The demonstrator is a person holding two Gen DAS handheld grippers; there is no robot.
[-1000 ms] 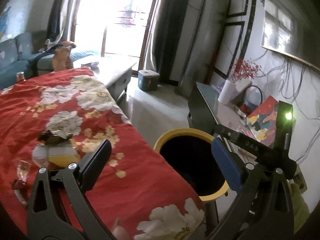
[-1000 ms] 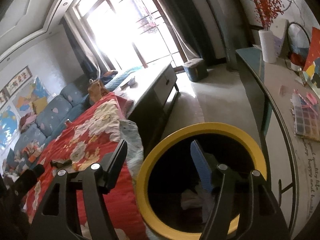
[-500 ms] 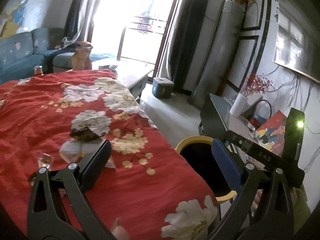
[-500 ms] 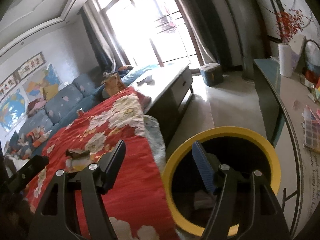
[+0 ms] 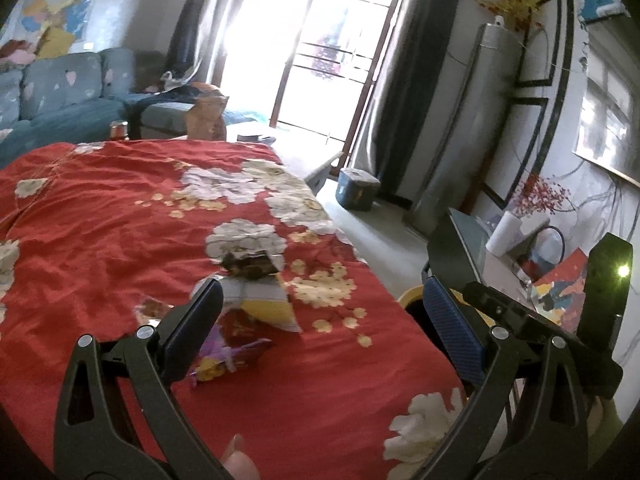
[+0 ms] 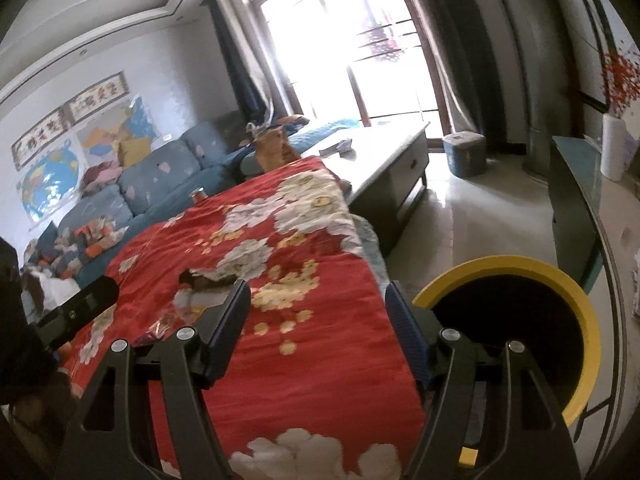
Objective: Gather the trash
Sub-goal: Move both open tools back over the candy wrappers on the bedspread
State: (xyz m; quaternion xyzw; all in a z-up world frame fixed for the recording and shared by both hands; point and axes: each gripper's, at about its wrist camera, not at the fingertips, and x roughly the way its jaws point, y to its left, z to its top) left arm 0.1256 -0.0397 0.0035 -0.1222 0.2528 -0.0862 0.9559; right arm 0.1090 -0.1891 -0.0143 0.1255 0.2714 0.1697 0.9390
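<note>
Trash lies on the red flowered cloth point(image 5: 100, 220): a dark crumpled wrapper point(image 5: 250, 266), a white and yellow packet point(image 5: 262, 302), a purple and yellow wrapper point(image 5: 230, 356) and a clear wrapper point(image 5: 150, 308). My left gripper point(image 5: 320, 320) is open and empty, just short of the packet. My right gripper point(image 6: 318, 316) is open and empty above the cloth's right edge. The dark wrapper point(image 6: 206, 278) shows ahead of it. A black bin with a yellow rim point(image 6: 588, 320) stands to the right of the table; its rim also shows in the left wrist view point(image 5: 408, 296).
A dark side table point(image 6: 568, 208) with a white vase point(image 6: 614, 152) stands right of the bin. A low coffee table point(image 6: 384, 152) and a blue stool point(image 6: 464, 154) are beyond. A blue sofa point(image 5: 60, 96) runs along the left. A can point(image 5: 119, 129) stands at the cloth's far edge.
Both grippers swung left, away from the bin and over the cloth. The trash pile has come nearer to the left gripper. Both stayed open.
</note>
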